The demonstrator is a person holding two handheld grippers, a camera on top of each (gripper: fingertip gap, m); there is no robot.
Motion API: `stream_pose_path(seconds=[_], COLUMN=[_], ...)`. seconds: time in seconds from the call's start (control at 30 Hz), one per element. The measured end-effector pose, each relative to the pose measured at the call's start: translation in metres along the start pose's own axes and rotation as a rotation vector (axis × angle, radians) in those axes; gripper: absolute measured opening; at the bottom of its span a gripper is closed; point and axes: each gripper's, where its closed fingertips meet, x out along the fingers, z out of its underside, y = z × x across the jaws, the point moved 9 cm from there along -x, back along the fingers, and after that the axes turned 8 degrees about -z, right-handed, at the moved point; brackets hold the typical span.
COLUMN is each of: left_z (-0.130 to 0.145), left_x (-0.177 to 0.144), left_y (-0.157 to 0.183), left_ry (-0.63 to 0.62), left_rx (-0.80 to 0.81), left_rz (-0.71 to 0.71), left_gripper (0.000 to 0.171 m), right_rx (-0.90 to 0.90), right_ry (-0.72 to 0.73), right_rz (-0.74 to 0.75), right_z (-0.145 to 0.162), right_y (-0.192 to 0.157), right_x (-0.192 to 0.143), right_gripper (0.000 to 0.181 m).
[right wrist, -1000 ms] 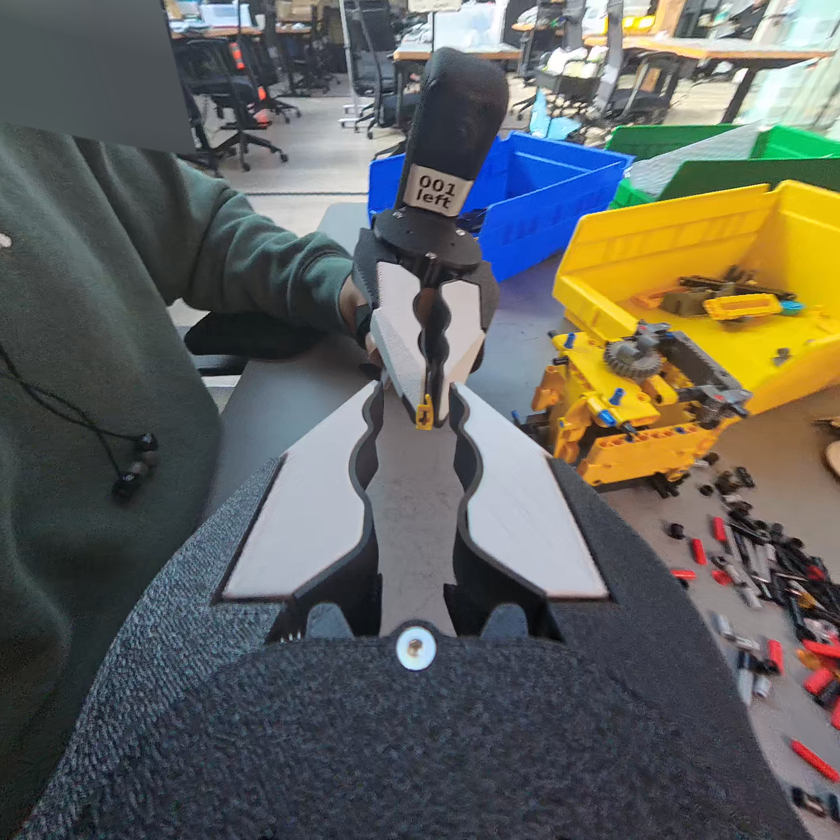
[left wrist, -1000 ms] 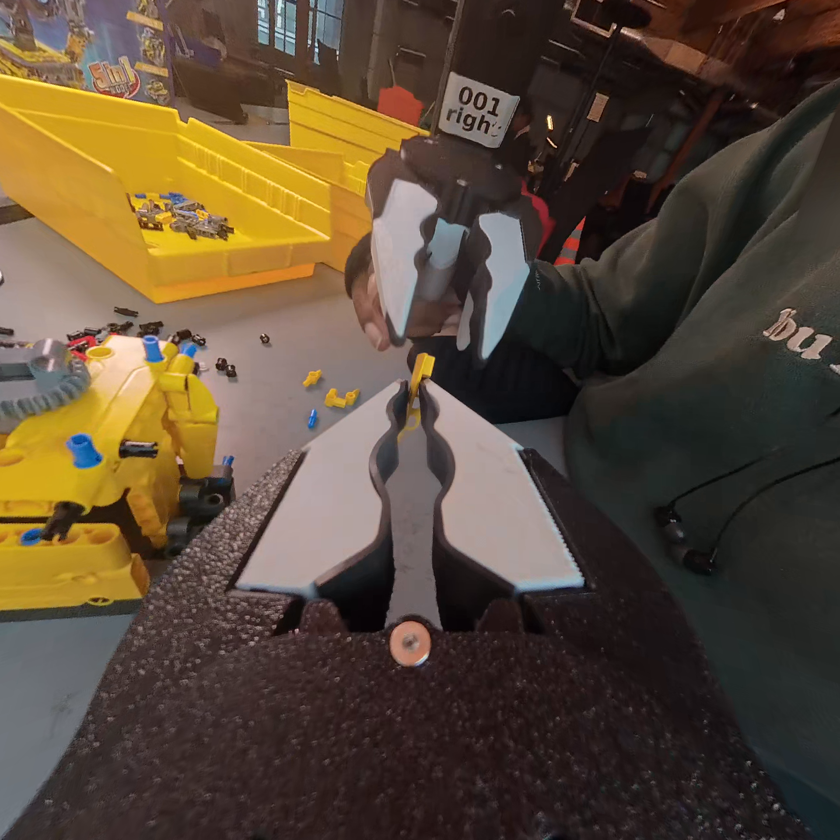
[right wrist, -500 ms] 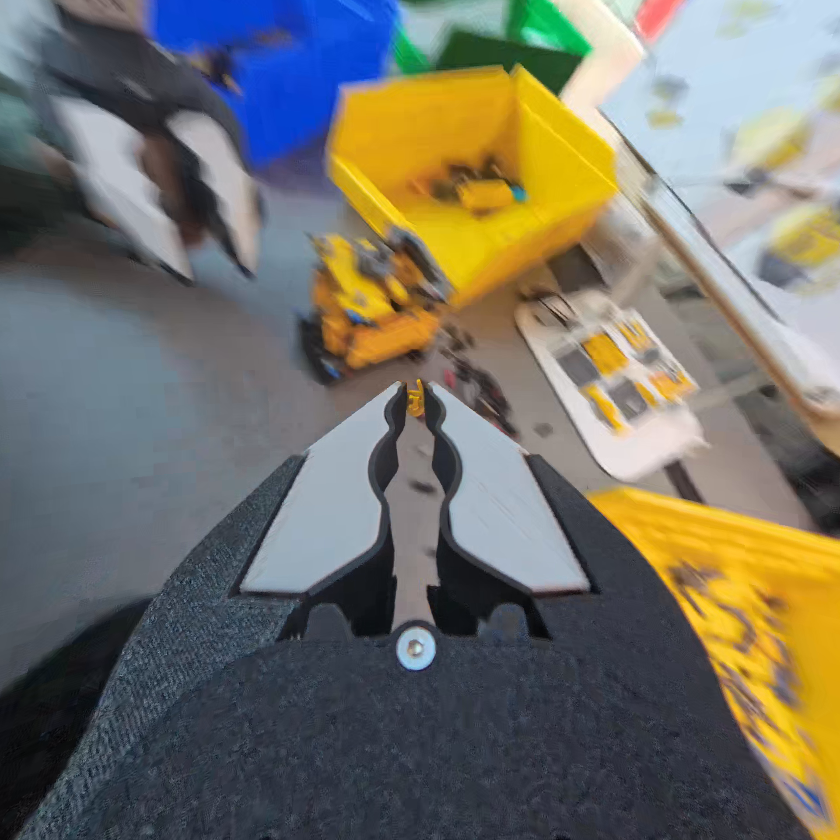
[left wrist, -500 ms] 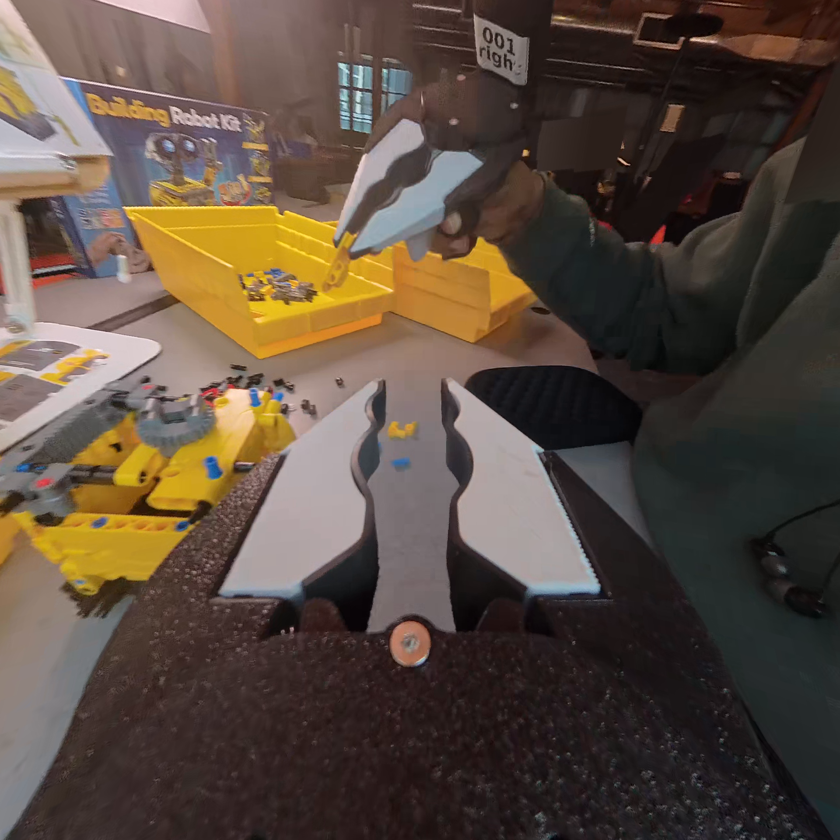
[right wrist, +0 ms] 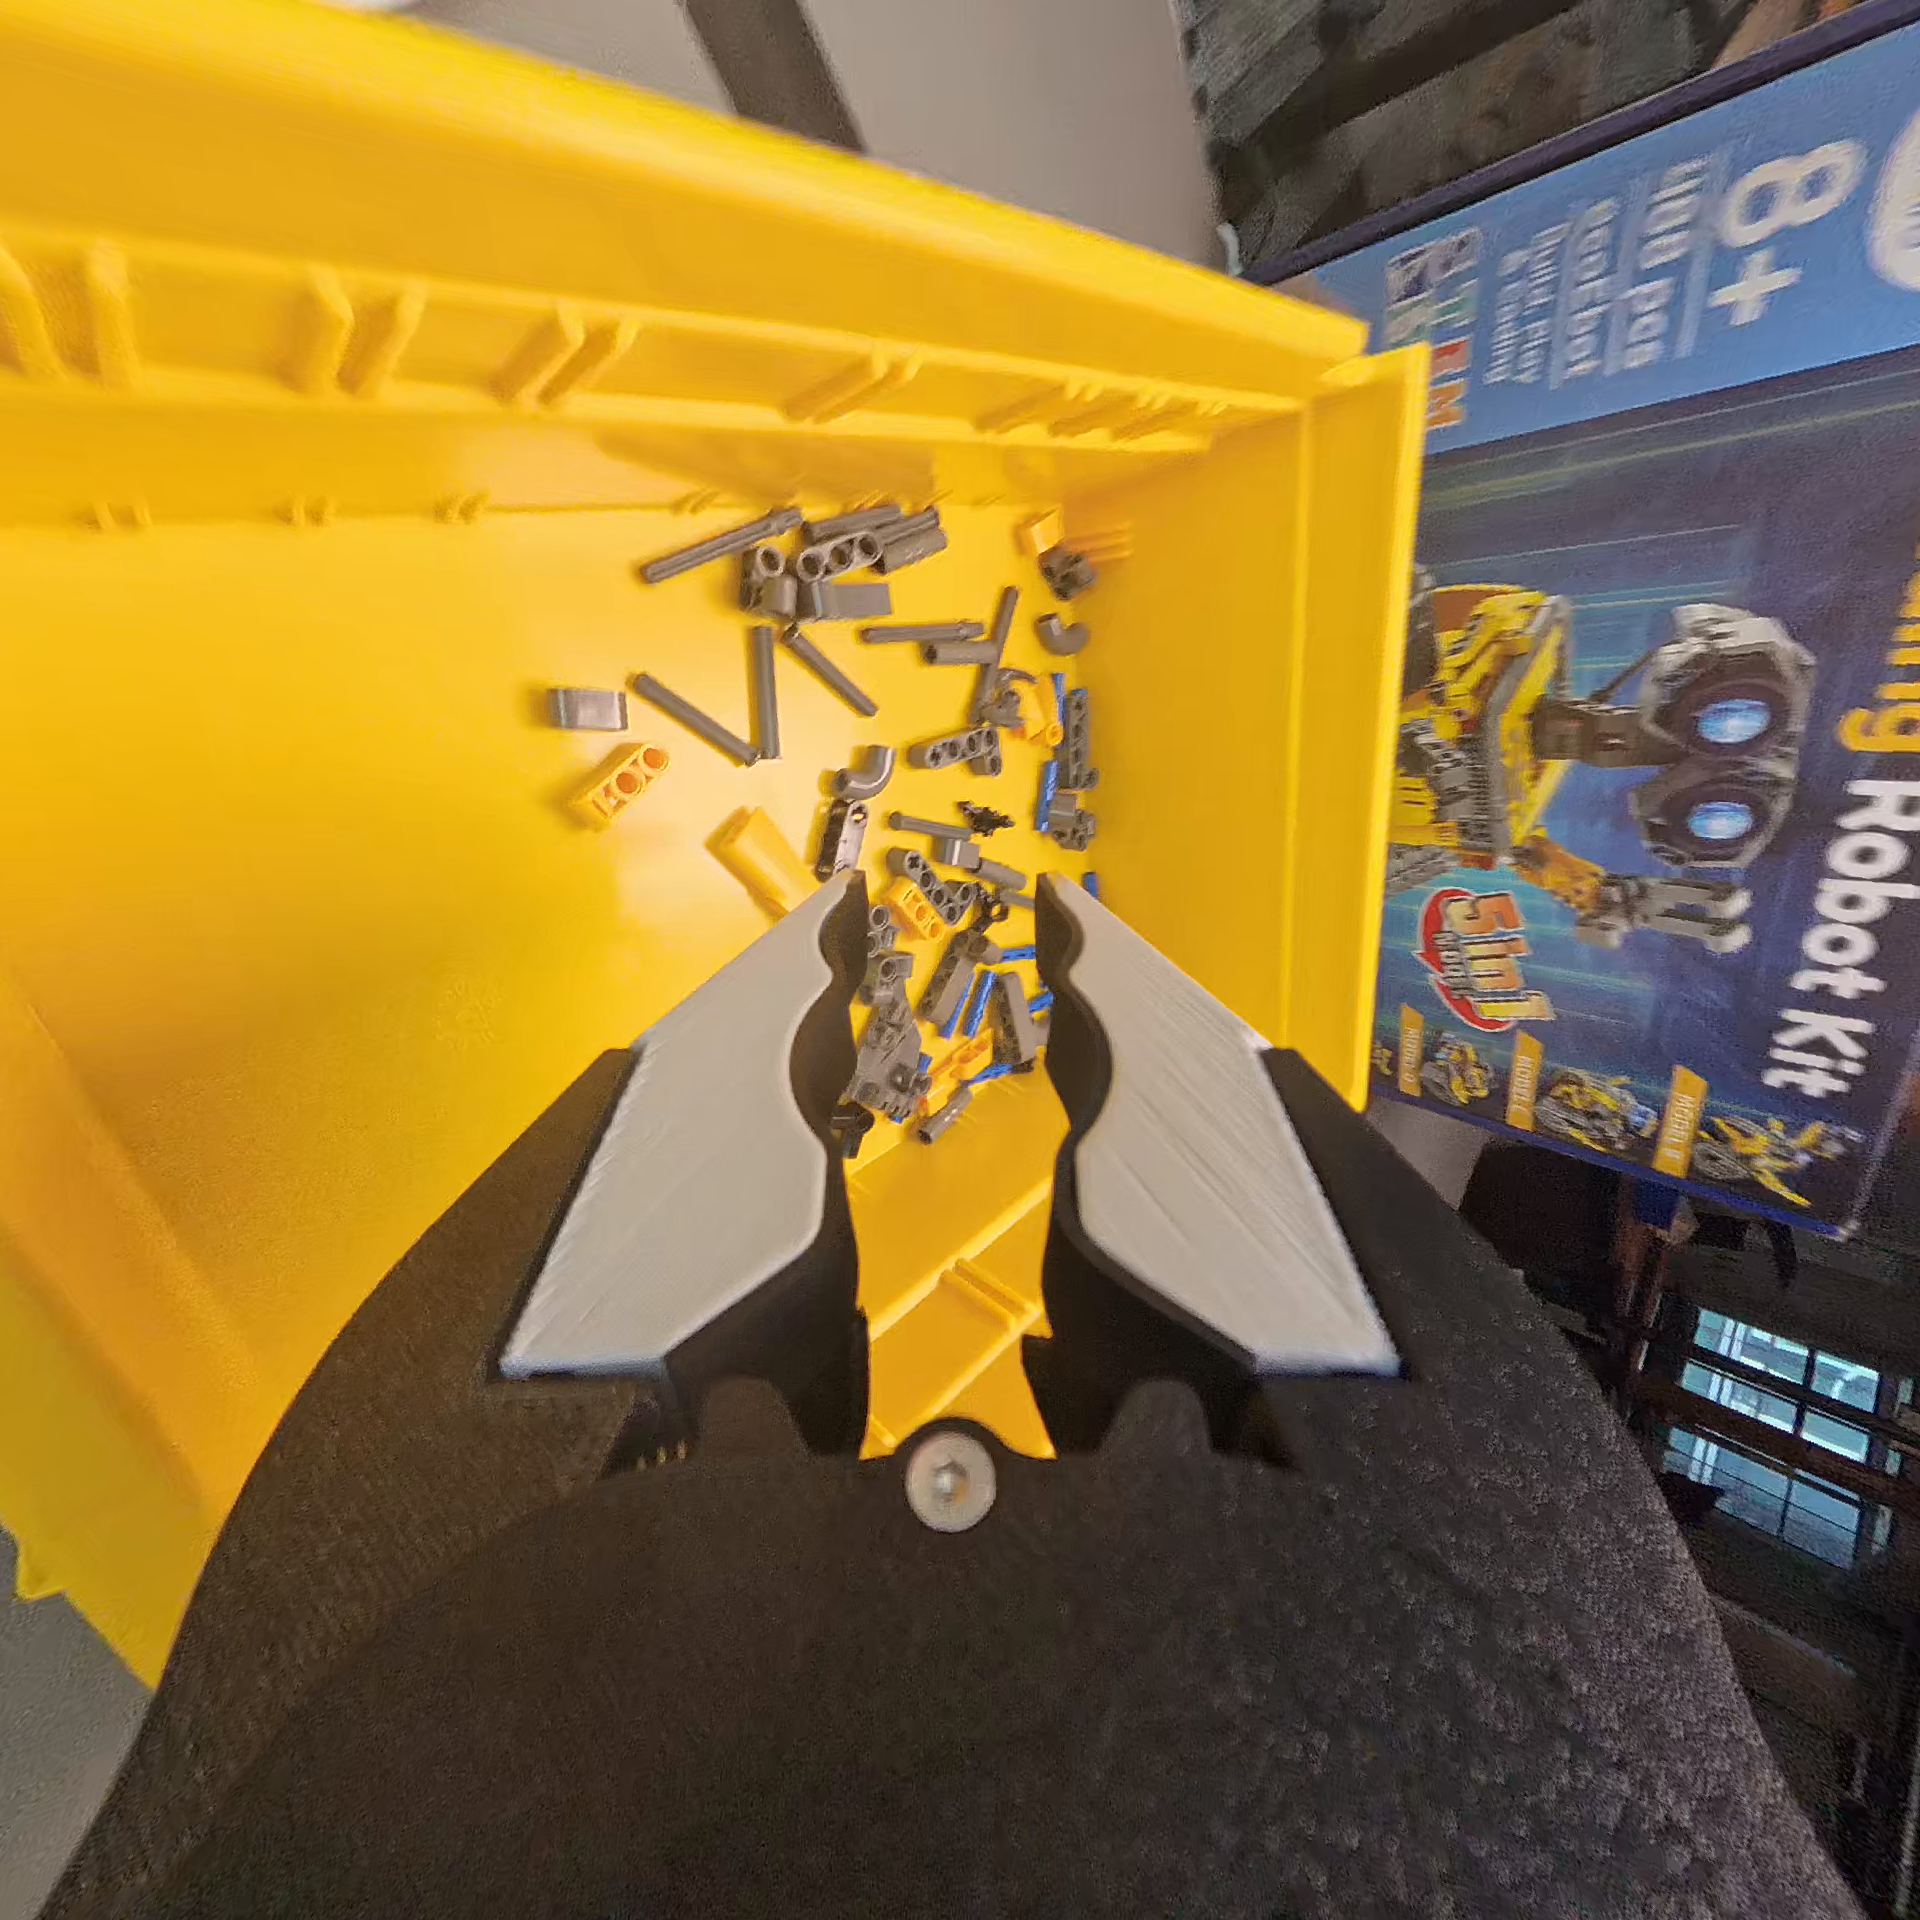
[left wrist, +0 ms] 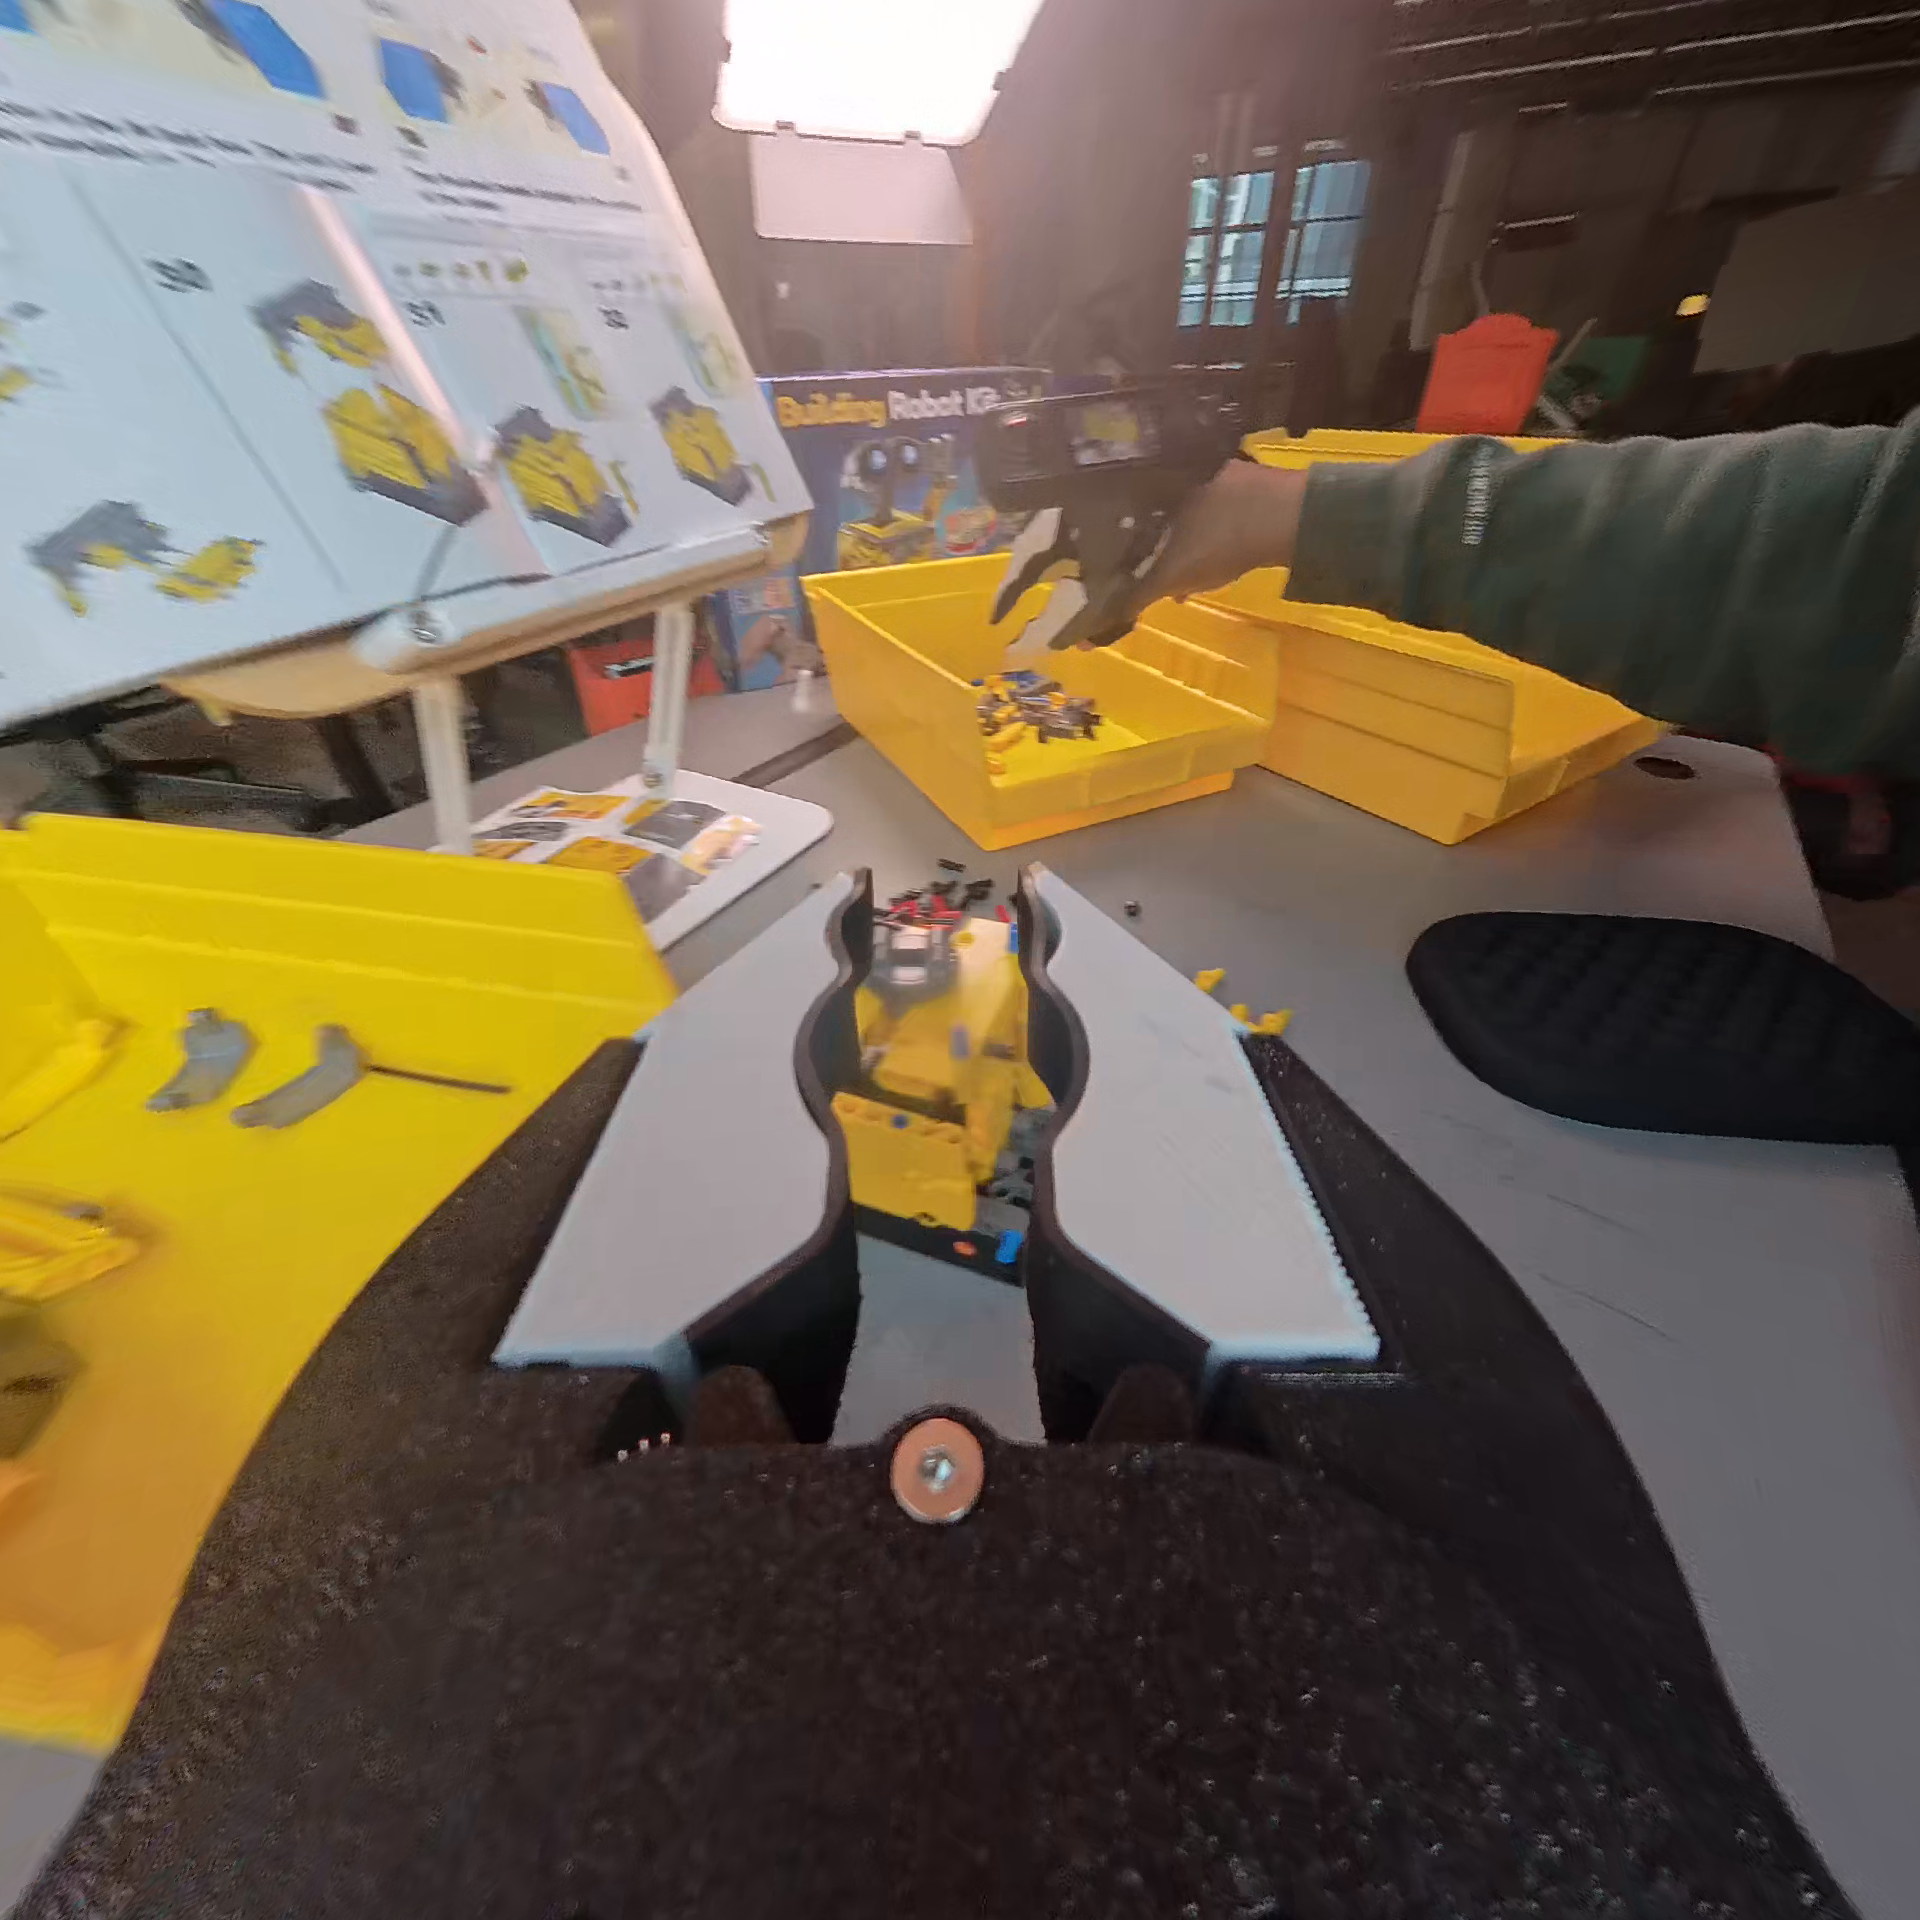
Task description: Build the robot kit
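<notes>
Right tongs (right wrist: 951,883) now empty over bin (right wrist: 312,727)

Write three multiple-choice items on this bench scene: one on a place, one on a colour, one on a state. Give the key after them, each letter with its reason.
1. Where does the right gripper hang?
A. Over the yellow bin of loose small parts
B. Over a black pad
C. Over a booklet stand

2. What colour is the half-built model seen between the left gripper fingers?
A. Green
B. Mostly yellow
C. White

3. How do the right gripper's jaws stand?
A. Shut on a yellow piece
B. Shut on nothing
C. Open, with nothing between them

Key:
1 A: the right wrist view looks straight down into the bin, with grey, blue and yellow pieces below the fingertips.
2 B: the left wrist view shows yellow bricks with some grey and black parts.
3 C: a clear gap shows between the fingers, with only the bin's floor behind.
</notes>
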Motion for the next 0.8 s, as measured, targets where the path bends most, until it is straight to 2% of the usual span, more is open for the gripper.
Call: stream_pose_path(seconds=[0.07,0.1,0.17,0.23,0.33,0.43,0.53,0.7,0.8], left_z=[-0.018,-0.026,-0.037,-0.043,-0.047,-0.040,-0.019,0.029,0.054], left_x=[-0.024,-0.040,-0.076,-0.113,-0.163,-0.199,-0.219,-0.222,-0.218], left_y=[-0.024,-0.040,-0.074,-0.111,-0.156,-0.196,-0.231,-0.265,-0.284], left_ry=[-0.014,-0.031,-0.114,-0.253,-0.428,-0.616,-0.835,-1.199,-1.347], left_rx=[0.046,0.064,0.093,0.097,0.069,0.039,0.015,-0.027,-0.089], left_rz=[-0.117,-0.197,-0.353,-0.507,-0.647,-0.732,-0.750,-0.704,-0.727], left_gripper=[0.027,0.027,0.028,0.028,0.029,0.028,0.028,0.024,0.023], right_rx=[0.048,0.091,0.186,0.234,0.246,0.216,0.230,0.244,0.265], right_ry=[0.134,0.237,0.479,0.677,0.880,0.991,1.038,1.029,1.020], right_rz=[0.034,0.005,-0.126,-0.295,-0.489,-0.588,-0.675,-0.734,-0.782], right_z=[-0.008,-0.013,-0.021,-0.022,-0.016,-0.006,-0.001,-0.001,-0.006], right_y=[0.001,-0.004,-0.021,-0.045,-0.086,-0.127,-0.159,-0.193,-0.201], right_x=[-0.031,-0.051,-0.096,-0.136,-0.172,-0.181,-0.175,-0.159,-0.152], right_gripper=[0.033,0.032,0.032,0.032,0.032,0.032,0.032,0.032,0.032])
